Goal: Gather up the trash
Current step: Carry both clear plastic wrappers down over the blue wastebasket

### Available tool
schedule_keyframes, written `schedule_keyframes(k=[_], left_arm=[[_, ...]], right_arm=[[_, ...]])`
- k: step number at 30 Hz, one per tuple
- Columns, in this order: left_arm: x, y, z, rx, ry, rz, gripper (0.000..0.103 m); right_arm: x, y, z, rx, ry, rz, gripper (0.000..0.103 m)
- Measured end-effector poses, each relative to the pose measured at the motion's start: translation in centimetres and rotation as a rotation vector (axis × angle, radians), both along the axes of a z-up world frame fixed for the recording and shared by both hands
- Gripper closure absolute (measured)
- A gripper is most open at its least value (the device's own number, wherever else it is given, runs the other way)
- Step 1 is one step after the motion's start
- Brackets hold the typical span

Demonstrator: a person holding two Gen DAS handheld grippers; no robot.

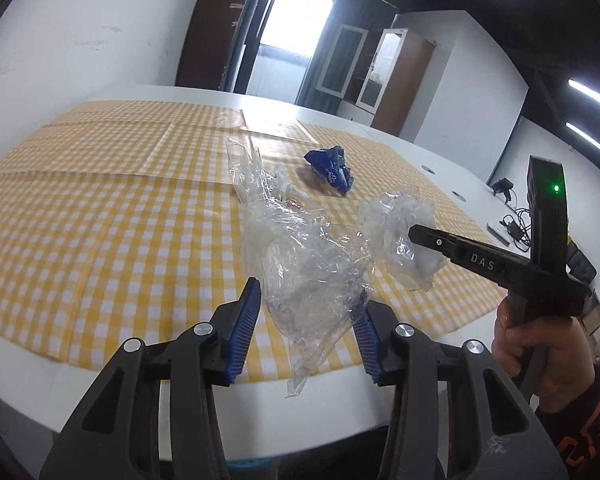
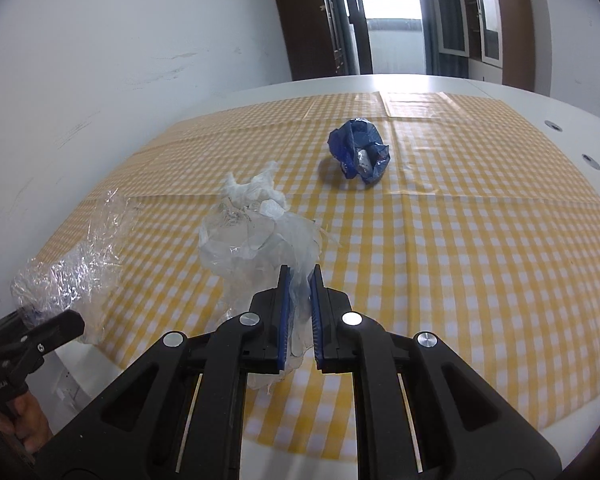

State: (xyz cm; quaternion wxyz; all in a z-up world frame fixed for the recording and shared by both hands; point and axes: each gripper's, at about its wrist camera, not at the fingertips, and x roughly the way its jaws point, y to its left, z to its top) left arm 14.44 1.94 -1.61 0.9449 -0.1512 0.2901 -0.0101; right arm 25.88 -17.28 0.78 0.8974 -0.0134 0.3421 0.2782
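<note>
My left gripper (image 1: 308, 300) has its jaws apart around a crumpled clear plastic film (image 1: 300, 256), which sits between the blue pads; the film also shows at the left of the right wrist view (image 2: 72, 264). My right gripper (image 2: 299, 280) is shut on a whitish crumpled plastic bag (image 2: 256, 224) and holds it above the cloth; the bag also shows in the left wrist view (image 1: 400, 232), beside the right gripper's body (image 1: 472, 260). A crumpled blue wrapper (image 2: 358, 150) lies on the yellow checked cloth further back; it also shows in the left wrist view (image 1: 330, 168).
The yellow checked tablecloth (image 2: 460, 240) covers a white table (image 2: 560, 120) against a white wall. Cables and a small device (image 1: 508, 216) lie at the table's far right. A doorway and cabinets stand behind the table.
</note>
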Motion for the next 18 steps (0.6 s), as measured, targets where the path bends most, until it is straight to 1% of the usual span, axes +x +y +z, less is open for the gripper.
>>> schedule_keyframes(k=[5, 12, 15, 18], left_arm=[[-2.1, -0.1, -0.2, 0.002, -0.008, 0.000, 0.059], [-6.3, -0.5, -0.1, 0.014, -0.030, -0.014, 0.059], [-7.8, -0.7, -0.3, 0.021, -0.035, -0.017, 0.059], [-9.7, -1.2, -0.6, 0.039, -0.034, -0.021, 0.060]], right_arm=[[-3.3, -0.1, 0.1, -0.016, -0.032, 0.017, 0.094], [-7.9, -0.7, 0.3, 0.020, -0.064, 0.028, 0.094], [-9.7, -0.8, 0.1, 0.056, -0.049, 0.058, 0.094], [-11.7, -0.9, 0.0, 0.058, -0.064, 0.073, 0.094]])
